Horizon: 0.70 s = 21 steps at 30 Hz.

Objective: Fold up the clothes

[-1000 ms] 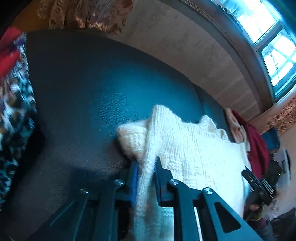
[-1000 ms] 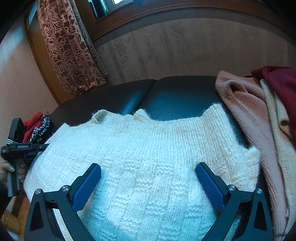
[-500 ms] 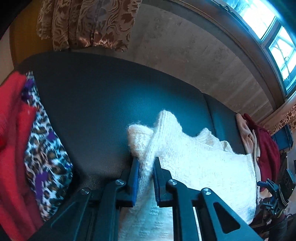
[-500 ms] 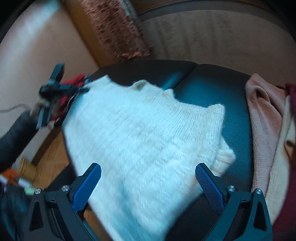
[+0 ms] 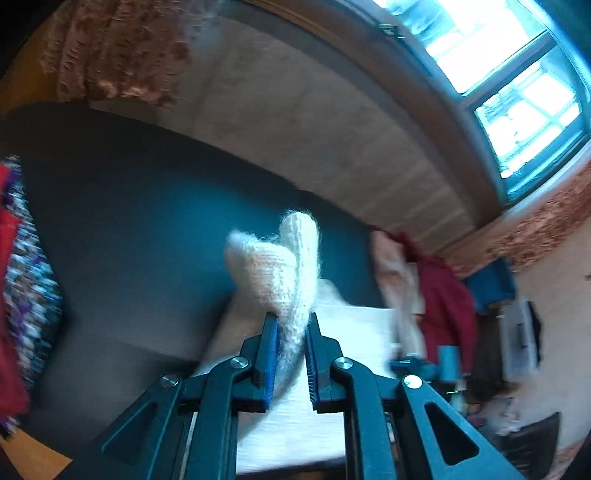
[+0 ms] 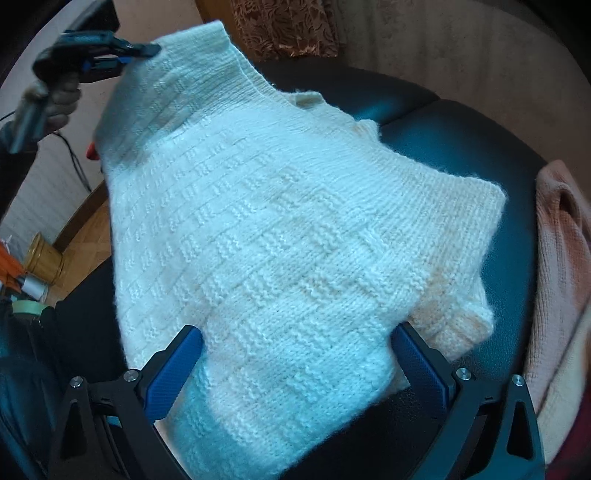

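We see a white sweater [image 6: 280, 229] with a basket-weave knit, black sofa [image 6: 461, 147], brown floral curtain [image 6: 284, 26], pink knit [image 6: 561, 258], dark red garment [image 5: 443, 295], leopard-print cloth [image 5: 29, 280] with purple. Gripper pads [image 6: 417, 358] are blue.

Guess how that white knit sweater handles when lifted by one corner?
Likely floppy: the sweater sags from the corner pinched by the left hand-held gripper down to the black sofa. Probably grippy, given its fuzzy ribbed knit. Seems bulky, so it may drag.
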{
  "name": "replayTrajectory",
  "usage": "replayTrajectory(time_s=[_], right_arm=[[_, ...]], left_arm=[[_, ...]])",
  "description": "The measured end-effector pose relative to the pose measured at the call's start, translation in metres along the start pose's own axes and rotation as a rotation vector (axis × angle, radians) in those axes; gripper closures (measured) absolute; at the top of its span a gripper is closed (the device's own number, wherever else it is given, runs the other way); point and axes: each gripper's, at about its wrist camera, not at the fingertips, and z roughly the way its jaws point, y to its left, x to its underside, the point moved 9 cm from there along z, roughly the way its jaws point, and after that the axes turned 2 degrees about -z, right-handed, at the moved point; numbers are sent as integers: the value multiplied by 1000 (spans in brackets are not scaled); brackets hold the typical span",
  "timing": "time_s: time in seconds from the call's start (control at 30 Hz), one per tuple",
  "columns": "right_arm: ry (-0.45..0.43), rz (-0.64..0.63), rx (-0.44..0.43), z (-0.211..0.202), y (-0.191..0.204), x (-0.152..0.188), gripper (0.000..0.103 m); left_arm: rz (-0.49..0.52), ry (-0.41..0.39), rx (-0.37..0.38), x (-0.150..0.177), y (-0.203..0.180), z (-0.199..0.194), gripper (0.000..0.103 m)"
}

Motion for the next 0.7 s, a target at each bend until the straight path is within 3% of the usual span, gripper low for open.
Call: replayTrajectory(time_s=[0.1,0.4,0.5,0.53,0.6,0.7], right_arm=[[-46,23,-7,-2,-2,3,0],[-183,94,-32,-11,-7,13,0],[-225,116,-46,-14,-8,16,0],[-239,123,-51,-15,-8,17,0],[-259,133,-61,-16,-8,13,0],[-273,139,-72,-17,-8,6,0]], left_arm=[[-27,-4,82,-15,-39,11,91],[-95,18,220,-6,-131,54,93],[-120,54,241,10,-163,93,96],[-128,69,251,16,-170,105,103],[-143,104,273,31,-184,127,103],[-105,130,224,51,-197,160,103]])
